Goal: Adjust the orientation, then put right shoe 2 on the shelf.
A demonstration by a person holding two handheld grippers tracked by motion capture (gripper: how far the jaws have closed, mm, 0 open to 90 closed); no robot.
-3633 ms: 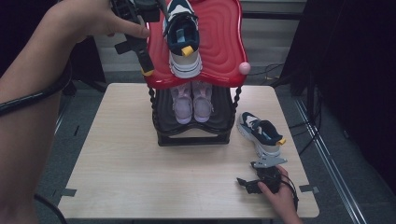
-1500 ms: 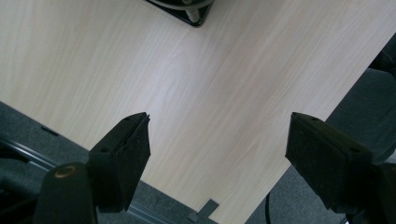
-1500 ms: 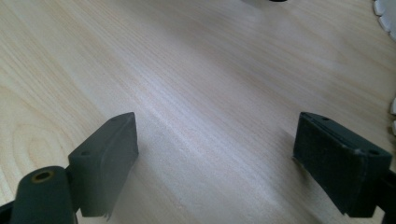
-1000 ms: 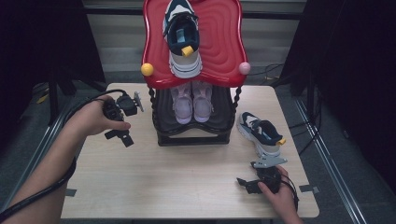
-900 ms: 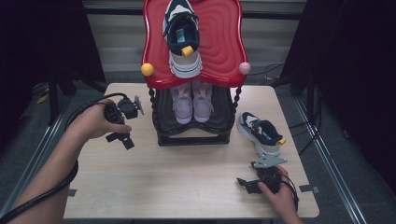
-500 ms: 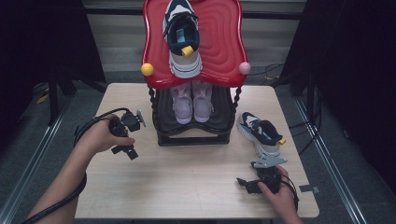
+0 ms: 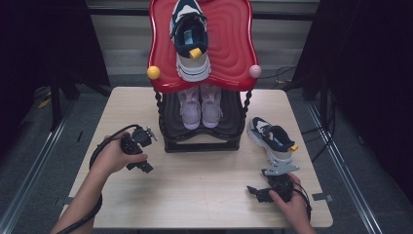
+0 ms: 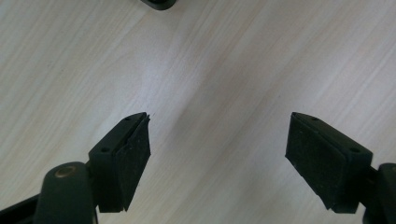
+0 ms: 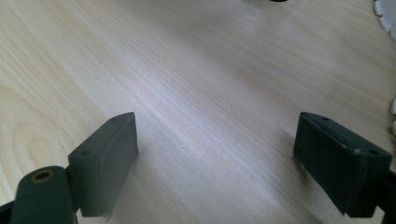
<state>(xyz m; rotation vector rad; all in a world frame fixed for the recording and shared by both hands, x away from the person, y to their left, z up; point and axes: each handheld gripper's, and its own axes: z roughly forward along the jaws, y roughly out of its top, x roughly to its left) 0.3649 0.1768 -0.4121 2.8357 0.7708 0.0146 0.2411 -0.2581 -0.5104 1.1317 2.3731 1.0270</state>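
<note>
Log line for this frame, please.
left gripper: open, empty, over table | right gripper: open, empty | navy sneaker: on table, right of shoe rack

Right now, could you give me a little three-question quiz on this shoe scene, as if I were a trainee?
1. True or false: the left tongs grip a shoe.
2. Where does the navy and white sneaker beside the right tongs lie? A) on the table B) on the red top shelf C) on the floor
3. What colour is the pair of shoes on the rack's lower shelf?

Key: 1 false, both tongs are open and empty. 2 A. 3 pale pink.
</note>
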